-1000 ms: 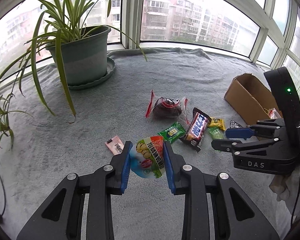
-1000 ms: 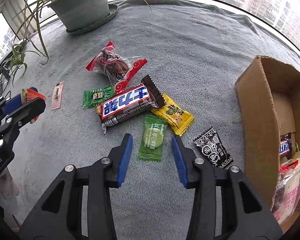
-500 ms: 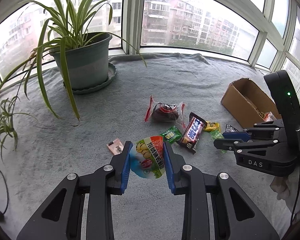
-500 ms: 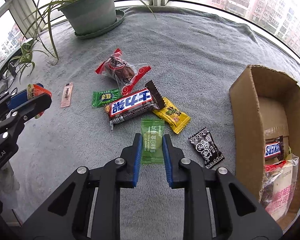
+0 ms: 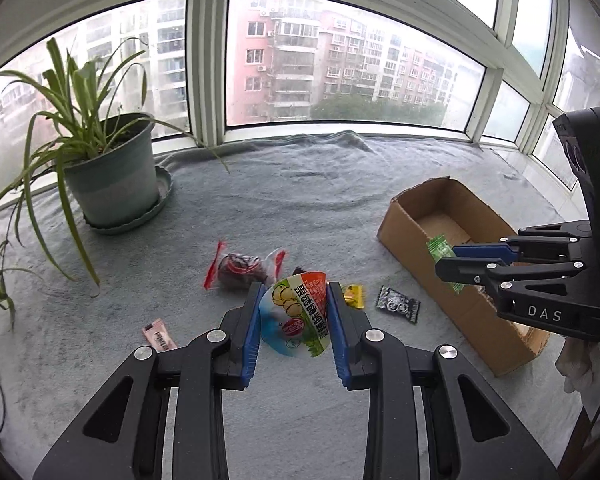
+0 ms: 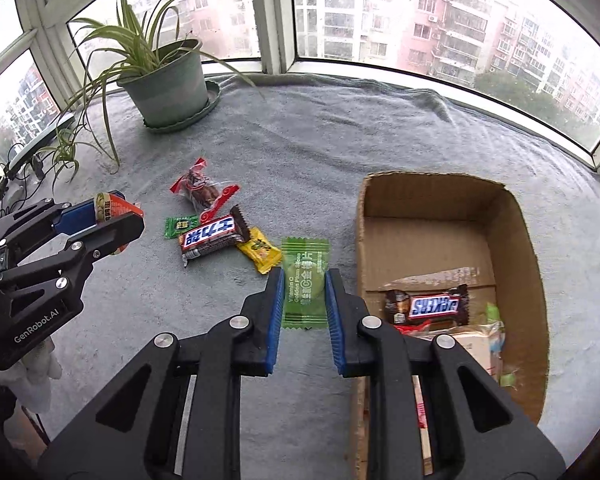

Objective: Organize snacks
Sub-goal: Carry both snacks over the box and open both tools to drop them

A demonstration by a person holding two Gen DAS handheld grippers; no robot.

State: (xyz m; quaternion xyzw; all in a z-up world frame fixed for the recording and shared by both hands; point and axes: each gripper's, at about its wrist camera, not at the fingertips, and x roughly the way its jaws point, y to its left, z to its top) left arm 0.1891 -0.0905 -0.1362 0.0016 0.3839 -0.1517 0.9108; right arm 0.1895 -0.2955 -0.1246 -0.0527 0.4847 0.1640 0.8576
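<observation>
Only the right wrist view shows the cardboard box's (image 6: 516,216) Snickers bar (image 6: 428,304).

"DAS" marks the right tongs (image 5: 446,264); "GenRobot.AI" the left tongs (image 6: 120,220); "Vitamin C Golden Plum Slices" the green sachet (image 6: 305,280); "SNICKERS", upside down, the boxed bar (image 6: 428,306).

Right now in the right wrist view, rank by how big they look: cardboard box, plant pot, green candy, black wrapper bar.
1. cardboard box
2. plant pot
3. green candy and black wrapper bar look alike; the candy is nearer, so unranked.
</observation>
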